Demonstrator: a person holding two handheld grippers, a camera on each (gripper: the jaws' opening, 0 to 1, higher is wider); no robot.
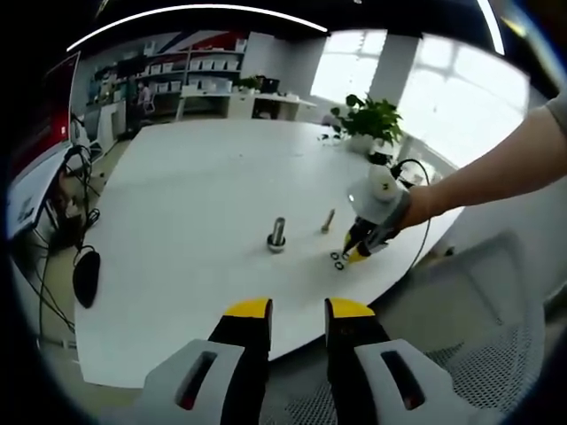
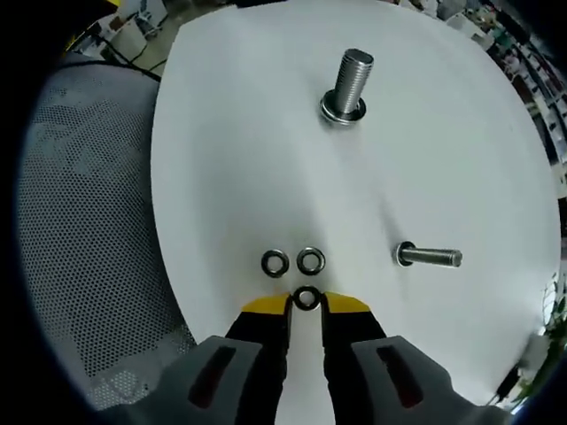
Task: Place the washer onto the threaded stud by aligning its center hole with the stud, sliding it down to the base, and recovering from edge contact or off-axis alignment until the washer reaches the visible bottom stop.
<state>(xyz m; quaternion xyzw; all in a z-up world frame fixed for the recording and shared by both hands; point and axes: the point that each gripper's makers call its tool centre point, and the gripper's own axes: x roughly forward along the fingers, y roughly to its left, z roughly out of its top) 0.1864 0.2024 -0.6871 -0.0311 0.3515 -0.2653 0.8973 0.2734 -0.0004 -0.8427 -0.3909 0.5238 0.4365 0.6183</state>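
A threaded stud (image 2: 353,75) stands upright on a round base on the white table (image 2: 230,159); it also appears mid-table as the stud (image 1: 277,233). Two dark washers (image 2: 275,262) (image 2: 310,260) lie flat side by side. A third washer (image 2: 306,298) sits on the table between the yellow tips of my right gripper (image 2: 306,304), which is shut on its edges. In the left gripper view, the right gripper (image 1: 353,253) is down at the washers (image 1: 337,258), held by a person's arm. My left gripper (image 1: 299,310) hovers off the table's near edge, open and empty.
A loose bolt (image 2: 428,257) lies on its side right of the washers, seen also as the bolt (image 1: 328,220). A grey mesh chair (image 2: 80,221) stands beside the table edge. A potted plant (image 1: 372,119) stands at the far side, and a black mouse (image 1: 86,276) with cables lies left.
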